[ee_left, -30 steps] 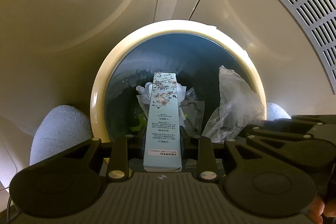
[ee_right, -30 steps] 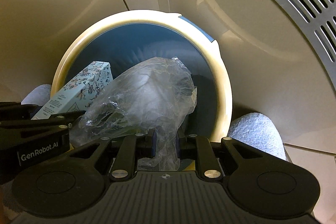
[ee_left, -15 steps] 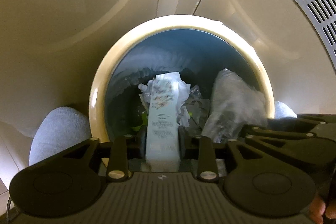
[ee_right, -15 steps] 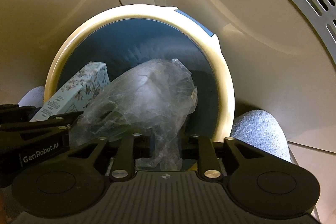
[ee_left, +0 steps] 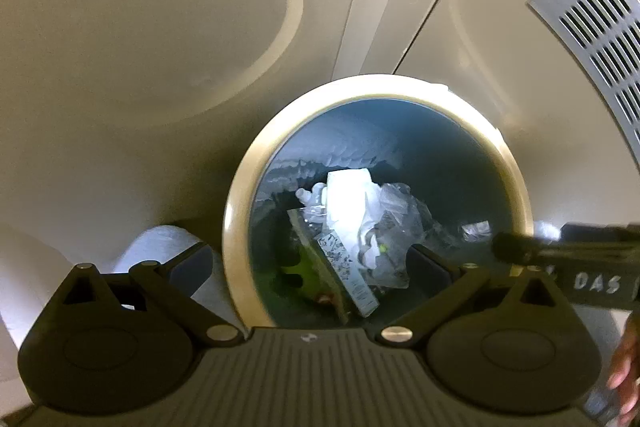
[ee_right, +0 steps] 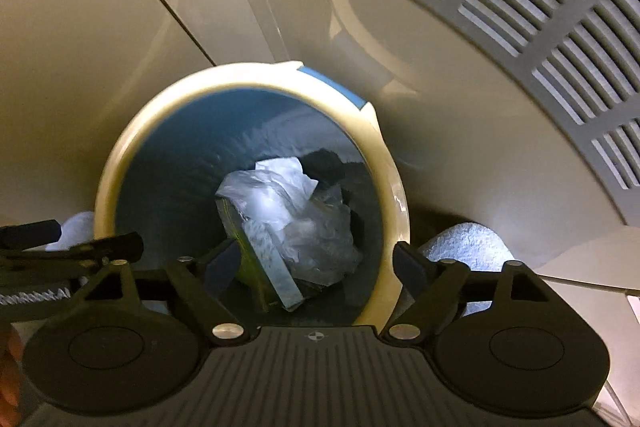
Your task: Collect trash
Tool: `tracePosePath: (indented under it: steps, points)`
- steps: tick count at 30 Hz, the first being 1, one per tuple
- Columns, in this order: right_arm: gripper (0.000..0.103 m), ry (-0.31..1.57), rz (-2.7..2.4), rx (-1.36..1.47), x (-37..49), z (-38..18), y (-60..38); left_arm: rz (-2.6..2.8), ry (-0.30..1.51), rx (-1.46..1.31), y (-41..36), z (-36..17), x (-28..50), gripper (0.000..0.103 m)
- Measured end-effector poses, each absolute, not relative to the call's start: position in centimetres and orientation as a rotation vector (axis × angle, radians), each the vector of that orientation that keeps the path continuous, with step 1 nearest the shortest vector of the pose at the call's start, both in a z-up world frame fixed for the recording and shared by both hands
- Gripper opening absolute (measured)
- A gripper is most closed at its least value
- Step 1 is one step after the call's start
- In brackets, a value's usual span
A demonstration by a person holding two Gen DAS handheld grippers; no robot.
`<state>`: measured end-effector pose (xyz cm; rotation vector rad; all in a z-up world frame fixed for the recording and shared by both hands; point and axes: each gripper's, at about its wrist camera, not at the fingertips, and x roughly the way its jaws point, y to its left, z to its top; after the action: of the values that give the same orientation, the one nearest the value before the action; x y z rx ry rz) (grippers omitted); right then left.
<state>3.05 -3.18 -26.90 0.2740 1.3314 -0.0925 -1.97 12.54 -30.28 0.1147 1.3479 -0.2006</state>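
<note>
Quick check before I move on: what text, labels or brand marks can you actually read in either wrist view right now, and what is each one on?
"DAS": pale letters on the side of the right gripper, seen from the left wrist camera.
White lettering on the left gripper, seen from the right wrist camera: too blurred to read.
Print on the patterned box lying in the bin: too small to read.

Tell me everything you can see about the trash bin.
The bin is round, with a thick cream rim and a blue liner bag inside; a blue strip of it shows over the rim's far edge. It stands upright on a pale floor, seen from above. Inside lie a long floral box, crumpled clear plastic, white paper and something green. Both grippers hover over its mouth without touching it. Grey slippers flank it.
</note>
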Motion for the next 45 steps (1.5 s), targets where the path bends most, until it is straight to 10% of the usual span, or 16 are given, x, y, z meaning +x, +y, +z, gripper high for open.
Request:
tracePosePath:
  steps: [45]
  points:
    - [0.103, 1.215, -0.077, 0.268, -2.5, -20.2, -2.2, -0.175, 1.243, 0.381, 11.3, -21.9, -7.6, 0.103]
